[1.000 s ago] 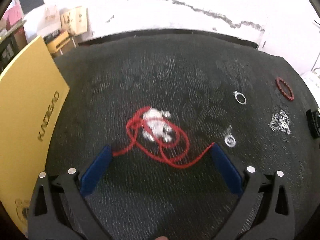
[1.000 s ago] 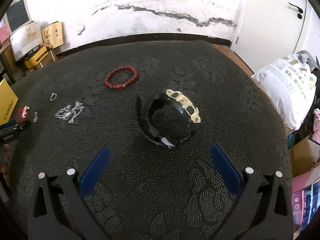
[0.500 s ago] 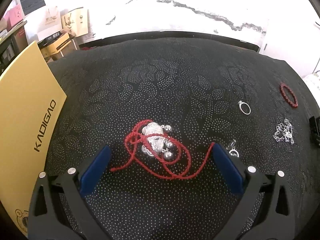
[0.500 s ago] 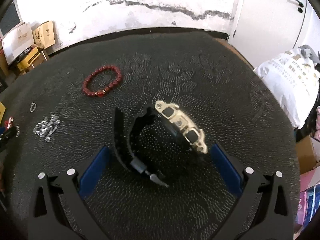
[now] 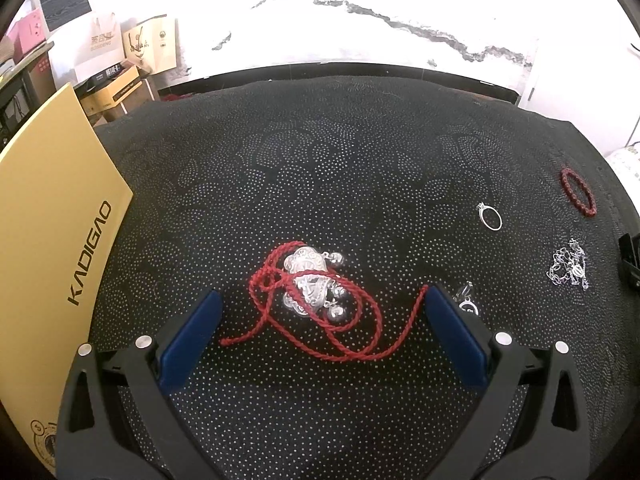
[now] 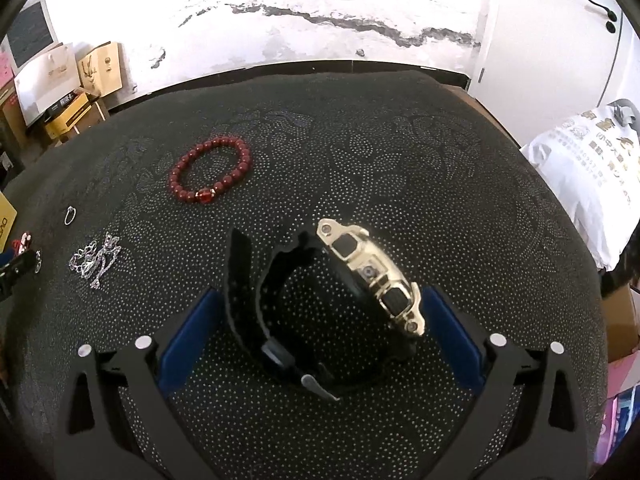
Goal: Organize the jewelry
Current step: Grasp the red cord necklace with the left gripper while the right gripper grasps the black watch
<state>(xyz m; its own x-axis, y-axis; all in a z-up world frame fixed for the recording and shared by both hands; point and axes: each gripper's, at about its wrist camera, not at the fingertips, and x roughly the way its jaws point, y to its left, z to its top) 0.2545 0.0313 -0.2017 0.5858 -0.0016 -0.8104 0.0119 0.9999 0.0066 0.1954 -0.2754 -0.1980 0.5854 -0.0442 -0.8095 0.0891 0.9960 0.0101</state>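
A red cord necklace with a silver pendant and bells [image 5: 312, 288] lies on the black dotted cloth [image 5: 320, 168]. My left gripper [image 5: 320, 300] is open, its blue fingers on either side of the necklace. A black watch with a gold case [image 6: 360, 280] lies on its side on the cloth [image 6: 460, 200]. My right gripper [image 6: 320, 304] is open and straddles the watch without closing on it. A red bead bracelet [image 6: 210, 176], a silver chain [image 6: 96, 258] and a ring [image 6: 70, 215] lie to the left; the ring [image 5: 490, 216] also shows in the left wrist view.
A yellow KADIGAO box [image 5: 52, 248] lies at the cloth's left edge. A small silver earring [image 5: 466, 302] lies by my left gripper's right finger. Cardboard boxes [image 6: 60, 92] stand behind the table, a white sack [image 6: 588, 176] at the right.
My right gripper has moved forward over the watch, which now lies between its fingers. My left gripper has edged closer to the red necklace. Both stay open.
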